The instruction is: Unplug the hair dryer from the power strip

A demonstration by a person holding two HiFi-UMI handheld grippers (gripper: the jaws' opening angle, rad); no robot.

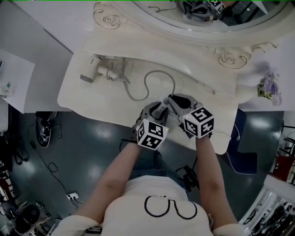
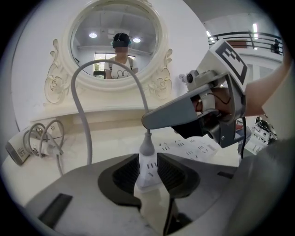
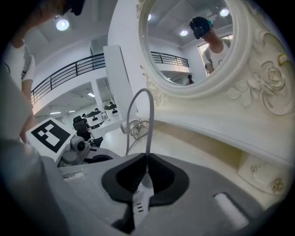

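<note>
A white power strip (image 2: 148, 171) lies on the cream vanity top (image 1: 106, 99), its end between the pads of my left gripper (image 2: 147, 168), which press on its sides. A grey plug (image 2: 146, 146) stands in it, its grey cord (image 1: 152, 83) arching up and back to the hair dryer (image 1: 99, 69) at the far left. My right gripper (image 3: 145, 177) is shut on the plug (image 3: 146, 180) just above the strip (image 3: 139, 205). In the head view both grippers, left (image 1: 160, 108) and right (image 1: 172, 100), meet near the table's front edge, hiding strip and plug.
An oval mirror (image 1: 207, 14) in a carved frame stands along the back of the table. Purple flowers (image 1: 269, 85) sit at the right end. The dryer's coiled cord (image 2: 44, 138) lies at the left. Below the front edge is dark floor with cables and a socket block (image 1: 73, 197).
</note>
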